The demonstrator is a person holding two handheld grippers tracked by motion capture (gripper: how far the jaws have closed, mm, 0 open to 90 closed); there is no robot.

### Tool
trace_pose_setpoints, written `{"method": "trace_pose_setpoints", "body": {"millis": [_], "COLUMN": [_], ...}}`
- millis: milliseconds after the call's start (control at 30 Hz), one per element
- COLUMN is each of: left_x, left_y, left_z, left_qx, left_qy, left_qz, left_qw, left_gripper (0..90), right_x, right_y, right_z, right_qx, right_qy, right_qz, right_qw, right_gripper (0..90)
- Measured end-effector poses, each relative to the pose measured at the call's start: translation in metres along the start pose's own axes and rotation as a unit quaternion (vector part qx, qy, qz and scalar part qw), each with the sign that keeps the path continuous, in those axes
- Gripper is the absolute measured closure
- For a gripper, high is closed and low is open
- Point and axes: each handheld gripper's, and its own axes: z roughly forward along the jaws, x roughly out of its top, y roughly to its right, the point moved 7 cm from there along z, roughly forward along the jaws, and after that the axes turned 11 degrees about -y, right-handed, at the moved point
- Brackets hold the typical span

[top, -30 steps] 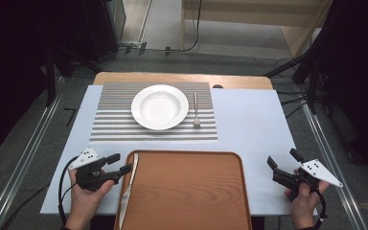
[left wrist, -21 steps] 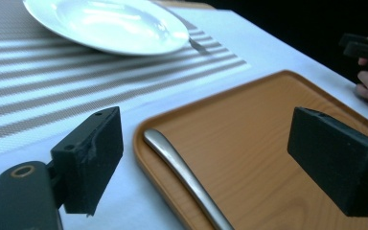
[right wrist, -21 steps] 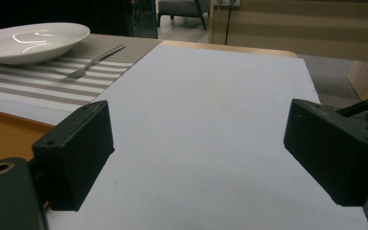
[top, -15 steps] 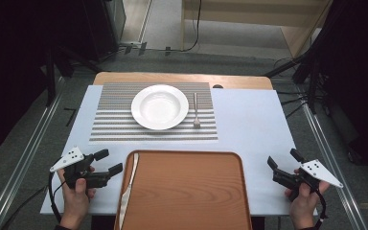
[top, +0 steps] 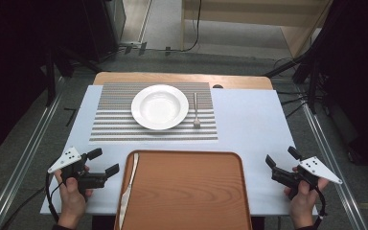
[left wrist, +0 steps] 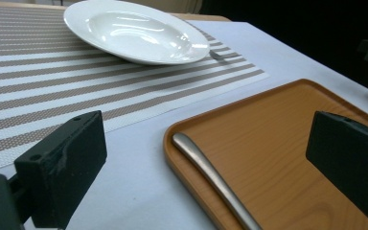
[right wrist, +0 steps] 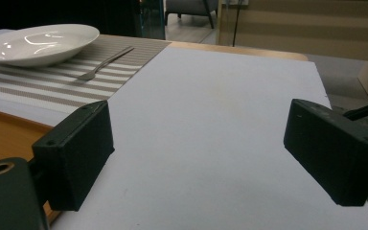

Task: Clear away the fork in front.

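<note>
Knife (top: 128, 188) lies along the left edge of the tray (top: 187, 191), handle end toward the plate, blade end toward the person; in the left gripper view its handle (left wrist: 211, 175) rests just inside the tray rim. Left gripper (top: 104, 162), just beside the tray's left edge, points at the knife; its jaws have just been opening and stand wide, nothing between them. Right gripper (top: 280, 162), well apart at the tray's right, holds its jaws open and empty over the bare surface (top: 249, 120). Beyond the tray lie the striped mat (top: 110, 120), the plate (top: 160, 106) on it, and the fork (top: 196, 110) just right of the plate.

Judged step: a reach for the knife. A sound grasp would bring the jaws across the handle, low enough to get under its rounded edge, with the tray rim kept clear of the near jaw; the thin, smooth metal may slip or pivot if pinched off-centre.

Knife's blade end runs out of the left gripper view, and in the high view its tip is hard to make out.
</note>
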Motion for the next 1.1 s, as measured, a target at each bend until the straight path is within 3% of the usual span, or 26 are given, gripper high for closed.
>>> {"method": "trace_pose_setpoints", "body": {"millis": [267,700,900,1100], "left_x": [-0.002,-0.011,-0.013,-0.013], "left_y": [-0.009,-0.029,-0.03,-0.025], "left_z": [-0.005,-0.016,-0.018,-0.017], "left_qx": [0.028,0.036,0.044,0.04], "left_qy": [0.01,0.007,0.012,0.019], "left_qz": [-0.002,-0.02,-0.017,0.003], "left_qw": [0.9995,0.9991,0.9988,0.999], "left_gripper": [0.0,0.0,0.0,0.0], "right_x": [0.017,0.048,0.062,0.076], "right_y": [-0.013,-0.033,-0.041,-0.049], "right_z": [0.004,0.018,0.023,0.029], "right_qx": [0.015,0.039,0.045,0.052], "right_qy": [-0.003,-0.013,-0.012,-0.013], "right_qz": [-0.016,-0.035,-0.046,-0.053], "right_qw": [0.9998,0.9985,0.9978,0.9971], "right_gripper": [9.1,9.0,9.1,9.1]}}
